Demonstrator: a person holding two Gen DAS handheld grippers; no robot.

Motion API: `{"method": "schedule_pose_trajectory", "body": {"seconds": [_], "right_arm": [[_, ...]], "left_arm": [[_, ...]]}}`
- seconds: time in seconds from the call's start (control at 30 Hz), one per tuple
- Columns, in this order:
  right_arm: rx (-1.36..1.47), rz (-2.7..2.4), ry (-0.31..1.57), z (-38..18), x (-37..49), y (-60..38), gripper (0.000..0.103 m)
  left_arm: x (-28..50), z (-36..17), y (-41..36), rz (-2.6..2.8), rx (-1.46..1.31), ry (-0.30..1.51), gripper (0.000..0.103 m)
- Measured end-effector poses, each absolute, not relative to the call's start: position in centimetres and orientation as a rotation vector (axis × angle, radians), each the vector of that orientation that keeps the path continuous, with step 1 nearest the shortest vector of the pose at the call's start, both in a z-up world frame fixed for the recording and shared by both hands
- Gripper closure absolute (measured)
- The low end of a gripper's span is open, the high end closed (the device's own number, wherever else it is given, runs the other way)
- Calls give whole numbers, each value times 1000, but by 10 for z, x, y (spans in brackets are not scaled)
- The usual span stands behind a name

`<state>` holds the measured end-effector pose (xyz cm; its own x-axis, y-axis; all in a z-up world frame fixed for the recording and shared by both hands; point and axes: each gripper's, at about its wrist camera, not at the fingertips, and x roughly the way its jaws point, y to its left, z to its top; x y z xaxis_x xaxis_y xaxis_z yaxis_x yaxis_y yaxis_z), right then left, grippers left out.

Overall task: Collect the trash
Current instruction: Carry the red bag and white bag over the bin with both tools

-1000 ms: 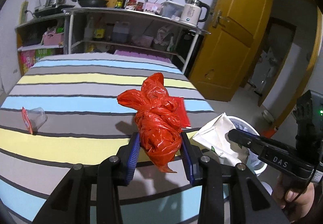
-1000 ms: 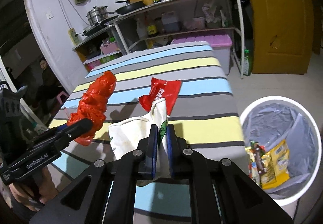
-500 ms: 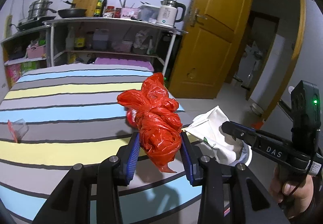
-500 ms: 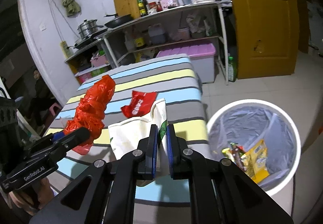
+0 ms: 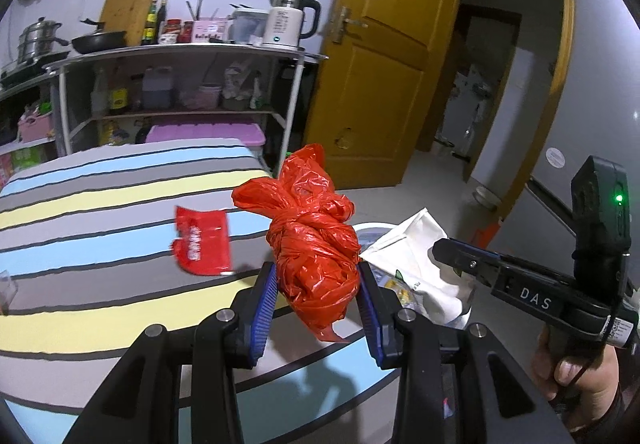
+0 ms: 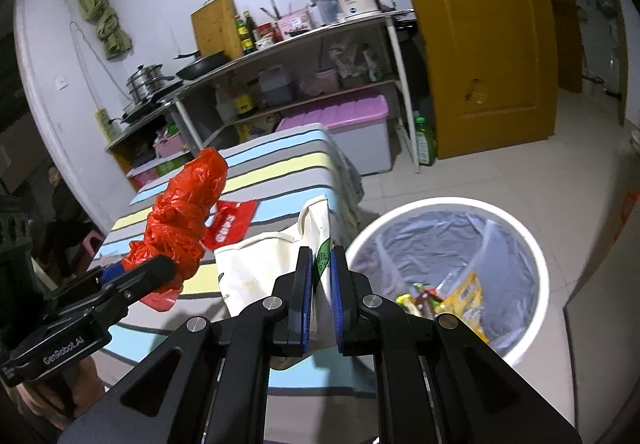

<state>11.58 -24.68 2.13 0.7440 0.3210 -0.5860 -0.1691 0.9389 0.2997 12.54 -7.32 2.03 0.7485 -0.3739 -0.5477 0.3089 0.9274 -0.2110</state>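
Left gripper (image 5: 316, 300) first: its blue-padded jaws are clamped on the lower half of a knotted, crumpled red plastic bag (image 5: 314, 244), which sticks up and forward out of the grip, clear of the striped counter (image 5: 100, 212) below it. Over on the other side, the right gripper (image 6: 321, 296) has its jaws pinched nearly together on the edge of a flat white paper pouch with green print (image 6: 272, 264), and that pouch hangs out ahead of the jaws, just beside the rim of the round white trash bin with a clear liner (image 6: 532, 252). The bin sits on the tiled floor at the counter's end, with yellow and coloured wrappers already lying in it.

Both pieces look light and soft. The red bag is thin film, springy and likely slick, so a bite across its bunched, knotted middle, as here, looks surer than a grab at its loose tail. The pouch is thin and floppy; held by one edge it will droop and swing, so it should drop freely once over the bin mouth.

Out on the counter, a flat red snack wrapper with white lettering (image 5: 204, 240) lies uncollected, well apart from both grippers. It looks flimsy and flat against the cloth; a raised corner or edge would be the place to take it.
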Motion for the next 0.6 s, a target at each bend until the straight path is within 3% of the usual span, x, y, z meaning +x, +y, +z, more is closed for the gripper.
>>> {"method": "schedule_pose_trajectory", "body": {"seconds": [0.6], "right_arm": [[288, 179, 689, 11, 119, -295, 94]], "left_arm": [[152, 9, -130, -465, -48, 659, 64]]}}
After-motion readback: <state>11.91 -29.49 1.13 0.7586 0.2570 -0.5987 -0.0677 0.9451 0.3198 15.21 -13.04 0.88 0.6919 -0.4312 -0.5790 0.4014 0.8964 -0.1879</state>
